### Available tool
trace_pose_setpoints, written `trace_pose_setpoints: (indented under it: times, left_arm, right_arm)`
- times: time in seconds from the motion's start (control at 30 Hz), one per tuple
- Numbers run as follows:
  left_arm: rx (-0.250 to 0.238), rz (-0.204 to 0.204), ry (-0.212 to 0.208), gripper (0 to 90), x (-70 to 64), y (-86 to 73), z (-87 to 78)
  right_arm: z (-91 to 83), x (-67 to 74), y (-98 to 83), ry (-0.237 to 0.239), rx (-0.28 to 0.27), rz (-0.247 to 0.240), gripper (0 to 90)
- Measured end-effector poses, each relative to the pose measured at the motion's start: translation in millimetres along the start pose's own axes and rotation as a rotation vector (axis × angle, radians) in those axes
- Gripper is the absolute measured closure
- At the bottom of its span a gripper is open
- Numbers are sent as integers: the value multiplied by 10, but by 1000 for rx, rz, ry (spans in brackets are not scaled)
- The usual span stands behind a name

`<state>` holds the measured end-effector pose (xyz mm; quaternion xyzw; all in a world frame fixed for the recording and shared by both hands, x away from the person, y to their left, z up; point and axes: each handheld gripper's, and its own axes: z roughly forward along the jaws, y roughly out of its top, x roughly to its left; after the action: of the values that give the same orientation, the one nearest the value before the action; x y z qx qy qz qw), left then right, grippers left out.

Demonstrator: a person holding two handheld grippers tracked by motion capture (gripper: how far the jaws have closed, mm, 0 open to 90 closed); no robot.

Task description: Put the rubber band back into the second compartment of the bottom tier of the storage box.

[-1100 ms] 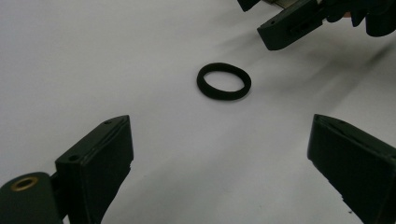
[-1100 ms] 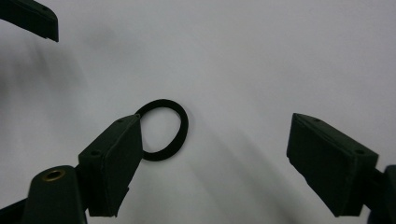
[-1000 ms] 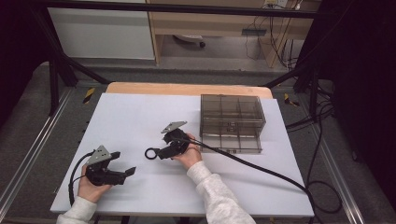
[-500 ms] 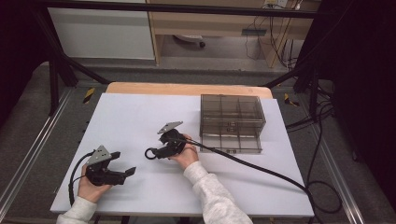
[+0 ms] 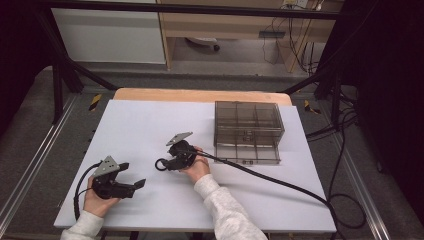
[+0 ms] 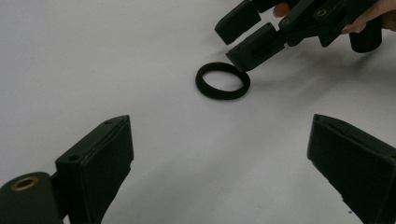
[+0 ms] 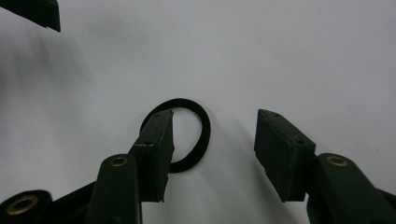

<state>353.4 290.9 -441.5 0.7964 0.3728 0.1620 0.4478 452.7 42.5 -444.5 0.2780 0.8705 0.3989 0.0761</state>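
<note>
From the high view I see my right gripper point(image 5: 167, 163) near the middle of the white table point(image 5: 150, 120), its tips at a black ring point(image 5: 160, 164), which lies flat on the bare top. My right gripper view tells me what that overhead cannot: one jaw stands inside the ring point(image 7: 187, 135), over its rim, while the other sits outside it with the ring's near edge in the gap between them. The jaws have just been closing and are still apart, not pinching the band.

The left gripper view shows the ring point(image 6: 222, 80) from the side, flat on the surface, with one right jaw tip touching or just over its edge; I cannot tell which. My left gripper point(image 5: 134, 186) has its jaws wide apart on nothing, near the table's front-left, well apart from the ring.

A clear compartment box point(image 5: 247, 131) stands to the right, towards the far edge. Open white surface spreads left of and beyond the ring.
</note>
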Motion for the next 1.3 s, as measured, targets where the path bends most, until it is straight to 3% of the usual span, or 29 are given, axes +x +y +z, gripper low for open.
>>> trace_pose_setpoints:
  times: [0.6, 1.3]
  left_arm:
    - [-2, 0, -2, 69, -4, 1, 2]
    - [-3, 1, -2, 69, 0, 0, 1]
  right_arm:
    - [71, 42, -16, -6, 18, -31, 615]
    - [70, 37, -11, 1, 40, -22, 758]
